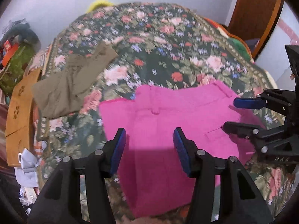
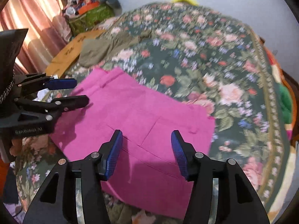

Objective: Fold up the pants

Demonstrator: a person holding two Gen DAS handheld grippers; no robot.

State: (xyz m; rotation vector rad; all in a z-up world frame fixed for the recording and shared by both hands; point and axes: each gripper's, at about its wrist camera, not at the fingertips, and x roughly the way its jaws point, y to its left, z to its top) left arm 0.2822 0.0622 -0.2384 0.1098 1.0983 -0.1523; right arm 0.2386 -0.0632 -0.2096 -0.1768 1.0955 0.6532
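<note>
Bright pink pants (image 1: pixel 168 130) lie folded on a floral bedspread (image 1: pixel 158 52), waistband toward the far side; they also show in the right wrist view (image 2: pixel 140 123). My left gripper (image 1: pixel 149 138) hovers open and empty over the pants' near left part; it also shows in the right wrist view (image 2: pixel 80 91) at the pants' left edge. My right gripper (image 2: pixel 146 140) is open and empty over the pants' near middle; in the left wrist view it (image 1: pixel 229 113) sits at the pants' right edge.
Folded olive-green pants (image 1: pixel 71 85) lie on the bedspread at far left, also in the right wrist view (image 2: pixel 101 50). A brown cardboard sheet (image 1: pixel 18 115) lies beside the bed. Clutter is piled at the wall (image 2: pixel 89 9). Pink curtains (image 2: pixel 33 18) hang left. A wooden door (image 1: pixel 254 15) stands at right.
</note>
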